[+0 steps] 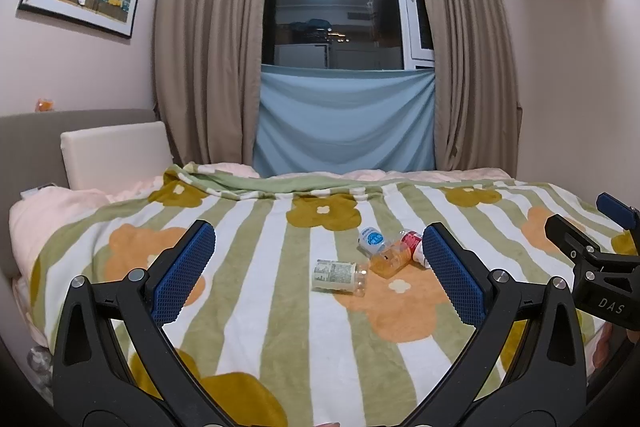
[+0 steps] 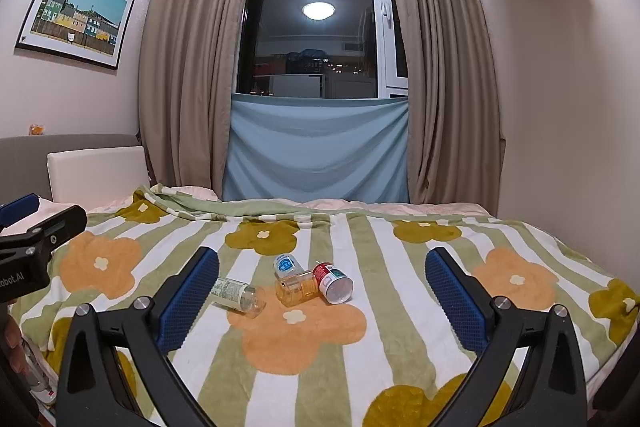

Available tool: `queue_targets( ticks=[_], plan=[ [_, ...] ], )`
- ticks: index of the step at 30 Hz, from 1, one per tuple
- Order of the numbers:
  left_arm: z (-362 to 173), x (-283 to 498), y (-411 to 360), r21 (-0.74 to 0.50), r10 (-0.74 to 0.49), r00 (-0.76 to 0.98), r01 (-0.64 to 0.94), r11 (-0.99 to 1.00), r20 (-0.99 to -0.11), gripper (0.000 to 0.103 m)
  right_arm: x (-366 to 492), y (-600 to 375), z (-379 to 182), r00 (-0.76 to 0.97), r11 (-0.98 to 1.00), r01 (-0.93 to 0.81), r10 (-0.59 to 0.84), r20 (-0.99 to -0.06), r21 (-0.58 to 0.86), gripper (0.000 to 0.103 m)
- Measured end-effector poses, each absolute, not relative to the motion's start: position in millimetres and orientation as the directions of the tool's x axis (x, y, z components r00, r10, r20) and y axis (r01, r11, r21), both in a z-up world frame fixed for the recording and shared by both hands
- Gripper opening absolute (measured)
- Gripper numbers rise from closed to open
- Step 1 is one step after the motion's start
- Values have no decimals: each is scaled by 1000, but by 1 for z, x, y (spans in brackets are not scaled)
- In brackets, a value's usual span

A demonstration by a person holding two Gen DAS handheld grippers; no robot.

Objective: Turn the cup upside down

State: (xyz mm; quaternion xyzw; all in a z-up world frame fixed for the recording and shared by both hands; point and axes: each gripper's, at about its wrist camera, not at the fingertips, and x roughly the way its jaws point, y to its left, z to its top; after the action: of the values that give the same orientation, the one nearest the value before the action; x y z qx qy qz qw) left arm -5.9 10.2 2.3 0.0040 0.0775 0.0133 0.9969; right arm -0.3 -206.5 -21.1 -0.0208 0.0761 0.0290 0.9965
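Several small cups lie on their sides on the flowered bed blanket (image 1: pixel 280 327). A clear cup with a printed label (image 1: pixel 339 276) (image 2: pixel 239 296) lies nearest, left of the group. An orange clear cup (image 1: pixel 390 259) (image 2: pixel 297 287), a white cup with a blue label (image 1: pixel 371 239) (image 2: pixel 286 265) and a red-and-white cup (image 1: pixel 412 243) (image 2: pixel 333 282) touch each other. My left gripper (image 1: pixel 318 275) is open and empty, short of the cups. My right gripper (image 2: pixel 322 291) is open and empty, also short of them.
The right gripper shows at the right edge of the left wrist view (image 1: pixel 592 259); the left gripper shows at the left edge of the right wrist view (image 2: pixel 32 239). A pillow (image 1: pixel 116 155) and headboard stand at the left. Curtains and a window lie behind the bed.
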Motion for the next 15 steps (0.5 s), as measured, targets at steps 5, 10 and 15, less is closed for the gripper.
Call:
queue_targets(
  ticks=[5,10,15],
  plan=[
    [3,-6,10,12,28,988,-27,1000,-154,103,0,-206,-22,987,997,-63,57,-150,-36,103],
    [3,-6,11,11,27,988,-25,1000,-155,103,-1,-206,-20,987,997,-62,57,-148,-34,103],
    [4,-6,11,13,27,987,-25,1000,-156,103,-2,-203,-21,988,998,-61,55,-146,-36,103]
  ],
)
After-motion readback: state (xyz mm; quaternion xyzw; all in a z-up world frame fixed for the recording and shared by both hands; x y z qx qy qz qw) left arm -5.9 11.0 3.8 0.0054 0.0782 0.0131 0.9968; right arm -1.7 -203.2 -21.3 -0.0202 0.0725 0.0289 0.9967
